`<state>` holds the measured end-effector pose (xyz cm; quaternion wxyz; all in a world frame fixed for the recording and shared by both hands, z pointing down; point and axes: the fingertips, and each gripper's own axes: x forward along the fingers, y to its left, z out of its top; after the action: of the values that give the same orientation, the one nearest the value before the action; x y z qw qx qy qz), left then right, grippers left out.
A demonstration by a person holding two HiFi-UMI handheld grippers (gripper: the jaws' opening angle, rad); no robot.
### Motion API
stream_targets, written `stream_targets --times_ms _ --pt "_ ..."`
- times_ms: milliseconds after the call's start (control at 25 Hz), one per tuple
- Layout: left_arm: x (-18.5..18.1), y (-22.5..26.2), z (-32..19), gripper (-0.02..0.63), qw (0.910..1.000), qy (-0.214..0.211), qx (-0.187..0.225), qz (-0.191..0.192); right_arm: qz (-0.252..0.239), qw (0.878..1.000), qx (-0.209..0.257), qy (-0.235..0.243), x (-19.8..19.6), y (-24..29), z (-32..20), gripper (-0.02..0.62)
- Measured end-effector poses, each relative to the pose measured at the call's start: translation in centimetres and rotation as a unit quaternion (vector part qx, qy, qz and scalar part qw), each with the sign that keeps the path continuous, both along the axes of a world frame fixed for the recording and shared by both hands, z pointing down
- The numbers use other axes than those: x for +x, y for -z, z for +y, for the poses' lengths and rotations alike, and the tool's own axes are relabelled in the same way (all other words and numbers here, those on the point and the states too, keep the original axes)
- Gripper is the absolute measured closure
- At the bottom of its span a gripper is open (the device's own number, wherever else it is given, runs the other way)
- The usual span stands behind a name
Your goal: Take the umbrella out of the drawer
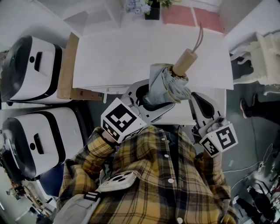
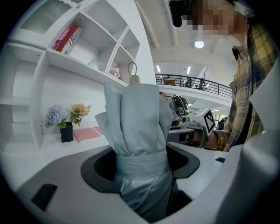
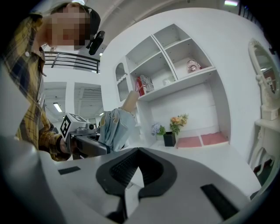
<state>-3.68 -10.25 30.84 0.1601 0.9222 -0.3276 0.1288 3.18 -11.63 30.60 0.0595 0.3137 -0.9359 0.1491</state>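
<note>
A folded pale blue-grey umbrella (image 1: 167,84) with a wooden handle (image 1: 184,61) and a cord loop stands tilted over the front edge of the white desk (image 1: 131,52). My left gripper (image 1: 151,95) is shut on the umbrella's lower part, just below its strap. In the left gripper view the umbrella (image 2: 135,118) rises straight up out of the gripper (image 2: 141,168). My right gripper (image 1: 195,98) hangs just right of the umbrella, shut and holding nothing. In the right gripper view the umbrella (image 3: 114,127) shows at the left, beyond that gripper (image 3: 136,151). I cannot make out the drawer.
A dark flower pot (image 1: 152,9) and pink pads (image 1: 188,15) lie at the desk's back. Wall shelves (image 2: 87,43) rise behind it. Two white and black machines (image 1: 35,65) and a wooden board (image 1: 68,65) stand at the left. A white chair (image 1: 262,57) is at the right.
</note>
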Motion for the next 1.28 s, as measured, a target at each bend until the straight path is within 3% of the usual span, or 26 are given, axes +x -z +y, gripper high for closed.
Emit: stream_targets --times_ms 1280 --pt "1.0 0.3 1.1 0.29 0.9998 -0.019 -0.004 -0.005 -0.005 1.0 -0.008 -0.003 0.2 -0.3 1.1 0.578"
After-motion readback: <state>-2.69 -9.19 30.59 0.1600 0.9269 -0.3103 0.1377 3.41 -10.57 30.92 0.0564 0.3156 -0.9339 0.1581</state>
